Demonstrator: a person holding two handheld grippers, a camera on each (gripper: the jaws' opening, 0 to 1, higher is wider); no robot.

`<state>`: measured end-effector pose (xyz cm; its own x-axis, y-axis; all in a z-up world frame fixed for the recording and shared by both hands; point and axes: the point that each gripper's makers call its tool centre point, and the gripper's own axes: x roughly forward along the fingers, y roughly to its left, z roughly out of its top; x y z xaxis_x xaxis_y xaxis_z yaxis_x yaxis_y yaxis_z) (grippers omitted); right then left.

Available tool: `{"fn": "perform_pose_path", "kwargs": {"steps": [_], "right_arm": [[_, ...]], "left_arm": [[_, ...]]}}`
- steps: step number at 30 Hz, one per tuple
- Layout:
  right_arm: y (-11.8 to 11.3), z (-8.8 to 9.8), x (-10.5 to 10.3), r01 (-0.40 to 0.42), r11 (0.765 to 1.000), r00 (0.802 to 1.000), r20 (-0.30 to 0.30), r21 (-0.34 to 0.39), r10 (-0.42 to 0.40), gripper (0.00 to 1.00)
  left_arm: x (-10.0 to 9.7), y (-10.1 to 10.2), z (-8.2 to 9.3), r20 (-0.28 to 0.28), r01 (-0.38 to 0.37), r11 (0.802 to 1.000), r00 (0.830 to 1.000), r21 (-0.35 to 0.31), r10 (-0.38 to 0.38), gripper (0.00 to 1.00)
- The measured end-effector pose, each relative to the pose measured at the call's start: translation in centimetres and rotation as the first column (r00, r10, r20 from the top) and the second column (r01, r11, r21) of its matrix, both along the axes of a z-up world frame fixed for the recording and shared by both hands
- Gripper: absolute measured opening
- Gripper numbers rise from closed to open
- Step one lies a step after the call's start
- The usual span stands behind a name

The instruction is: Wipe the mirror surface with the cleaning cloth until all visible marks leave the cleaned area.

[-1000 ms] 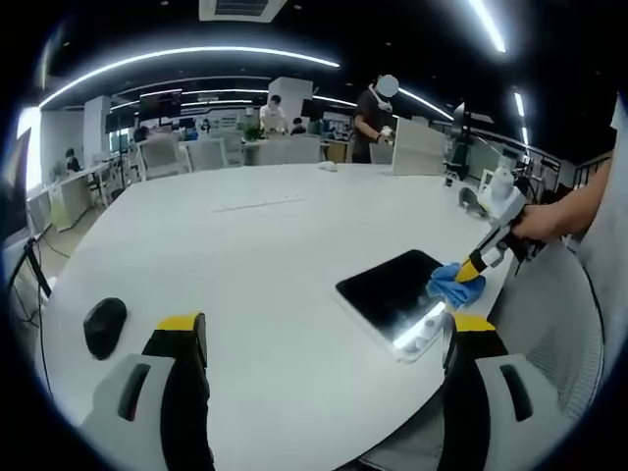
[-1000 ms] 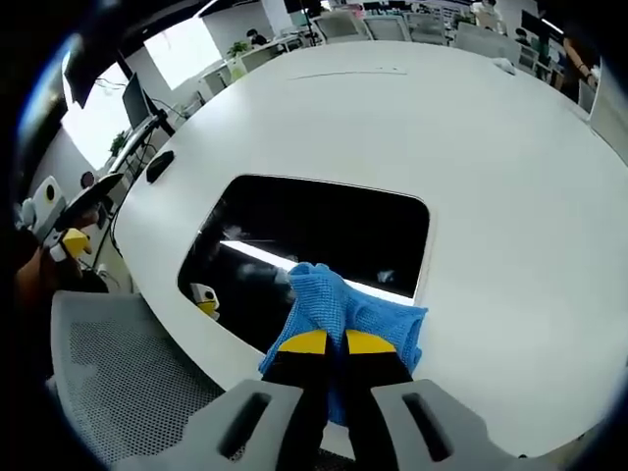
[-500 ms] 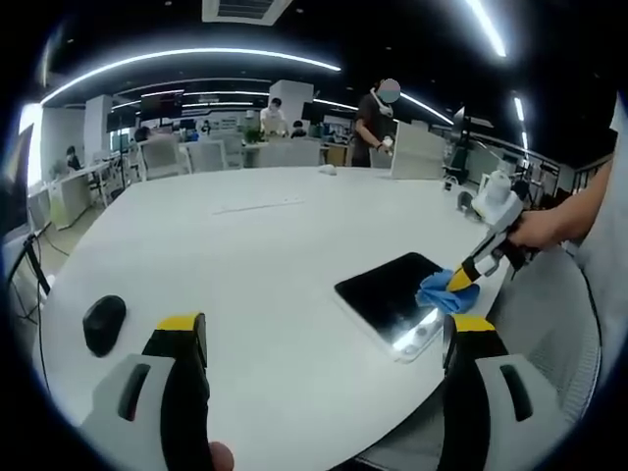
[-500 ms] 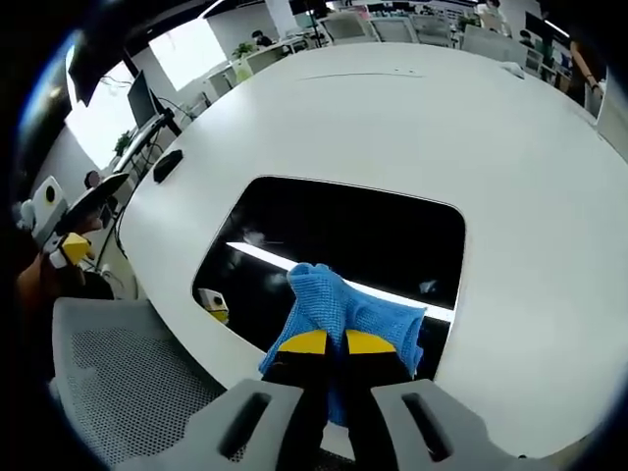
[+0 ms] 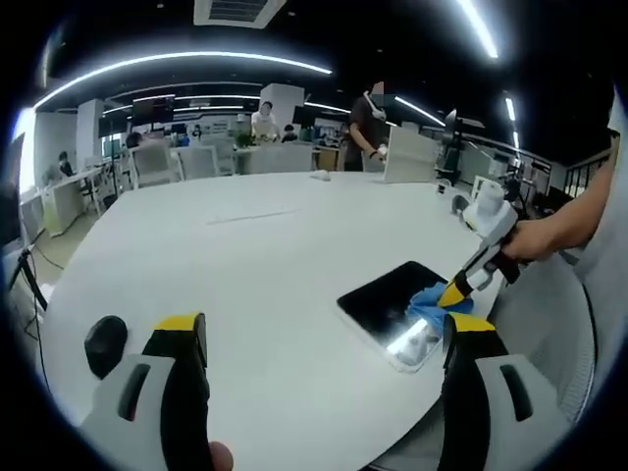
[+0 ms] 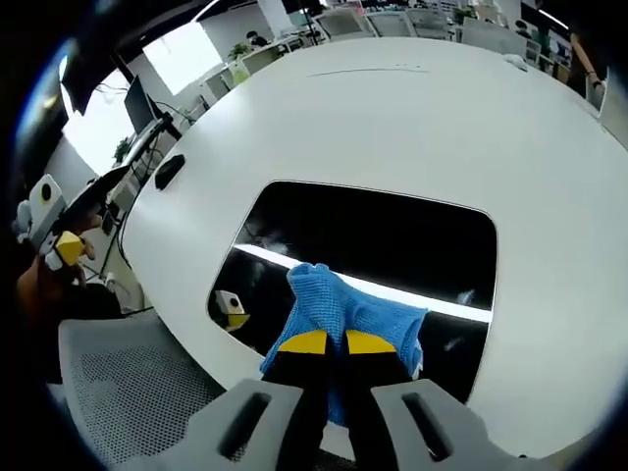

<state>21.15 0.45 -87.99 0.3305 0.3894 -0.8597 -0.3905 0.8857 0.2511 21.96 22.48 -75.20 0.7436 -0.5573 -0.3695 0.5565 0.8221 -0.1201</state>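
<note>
Wiping stroke in progress. The mirror (image 6: 378, 250) lies flat near the curved edge of the white bench (image 6: 412, 118), its dark glass reflecting a bright ceiling strip. The right gripper (image 6: 327, 340) has its yellow-tipped fingers pressed together on the blue cleaning cloth (image 6: 343, 306), pinching a fold of it — the cloth's free end rests on the near part of the glass. A few pale smudges show on the surface, one near the left end of the reflected strip and one toward the right corner.

From the left gripper view, the same mirror (image 5: 392, 299) sits at the bench's right side with the cloth (image 5: 429, 296) on its near corner, a hand (image 5: 535, 240) steering the tool. The left gripper (image 5: 319, 329) hovers over bare bench (image 5: 265, 265), fingers spread wide and holding nothing; a dark computer mouse (image 5: 104, 343) lies well apart at the left.

Judged step: mid-wipe, marks remaining. The next move calls for dragging the cloth across the far and right portions of the glass under steady downward pressure, without pushing the mirror off the bench edge.
</note>
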Motion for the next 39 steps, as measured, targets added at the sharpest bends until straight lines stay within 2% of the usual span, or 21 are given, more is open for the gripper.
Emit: {"fn": "perform_pose_path", "kwargs": {"steps": [3,7,10,14,17,21,39], "right_arm": [[0.9,-0.1,0.0,-0.008,1.0,1.0,-0.009,0.003,0.008,0.0],[1.9,-0.1,0.2,-0.012,1.0,1.0,-0.022,0.006,0.012,0.0],[2.6,-0.1,0.2,-0.001,1.0,0.999,-0.033,0.015,0.001,0.0],[3.1,0.0,0.1,-0.02,1.0,1.0,-0.012,0.0,0.02,0.0],[3.1,-0.1,0.2,-0.015,1.0,1.0,-0.025,-0.002,0.015,0.0],[3.8,0.0,0.1,-0.025,1.0,0.999,-0.027,0.005,0.025,0.0],[9.9,0.0,-0.2,-0.099,0.994,0.995,-0.005,0.04,0.099,0.0]], "left_arm": [[-0.1,0.2,-0.1,-0.006,0.012,1.0,1.0,0.007,-0.012,0.99],[0.0,0.9,0.0,-0.022,-0.016,0.999,1.0,-0.03,0.016,0.99],[-0.2,1.2,-0.5,-0.037,-0.003,1.0,0.999,-0.013,0.003,0.99],[-0.1,1.5,-1.1,-0.046,0.002,1.0,0.999,0.01,-0.002,0.99],[-0.1,1.3,-1.6,-0.065,0.011,1.0,0.998,0.01,-0.01,0.99],[0.0,0.9,-1.5,-0.055,0.039,0.999,0.998,0.01,-0.039,0.99],[0.2,2.3,-0.8,-0.047,0.007,1.0,0.999,0.004,-0.007,0.99]]}}
